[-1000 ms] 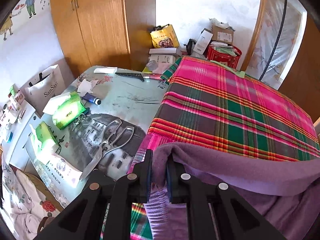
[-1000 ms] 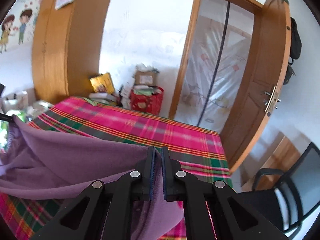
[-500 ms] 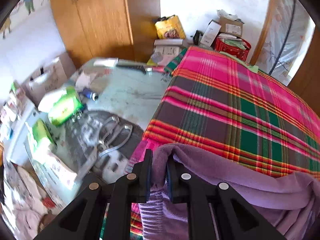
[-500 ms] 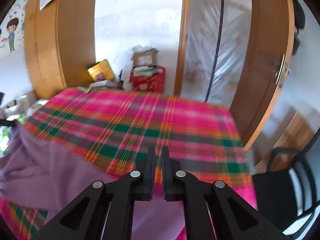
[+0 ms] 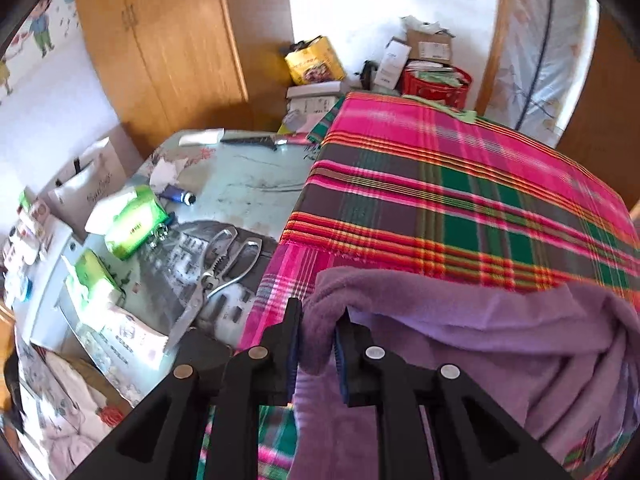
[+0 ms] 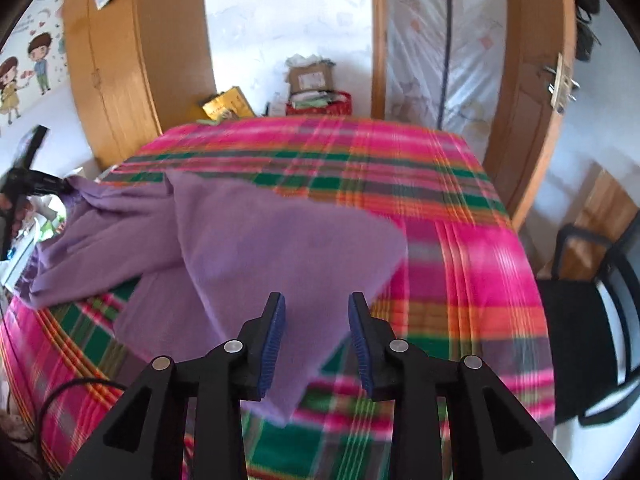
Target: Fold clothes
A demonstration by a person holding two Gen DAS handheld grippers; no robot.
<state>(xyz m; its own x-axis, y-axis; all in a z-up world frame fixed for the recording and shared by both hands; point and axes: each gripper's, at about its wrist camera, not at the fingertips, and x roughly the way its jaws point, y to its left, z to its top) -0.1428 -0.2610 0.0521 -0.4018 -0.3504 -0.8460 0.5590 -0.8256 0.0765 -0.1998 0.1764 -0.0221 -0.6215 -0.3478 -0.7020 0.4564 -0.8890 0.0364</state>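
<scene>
A red basket at twelve o'clock beyond the bed holds papers and greenish packets, with cardboard boxes stacked behind it; what else lies inside cannot be made out. On the counter at nine o'clock lie two green tissue packs, one pair of metal scissors, one blue tube and one knife. There is one purple garment, spread on the plaid bedspread near the bed's front edge; its long axis runs from nine o'clock toward three o'clock in the right wrist view, and a loose corner points down toward six o'clock, draped between the right tongs. Those tongs are opening, their blue pads well apart and pressing on nothing, the cloth lying slack under them. The left tongs are opening too, yet a bunched fold of the garment's left end still fills the narrow gap and both pads touch it, so that end stays lifted off the bedspread.
</scene>
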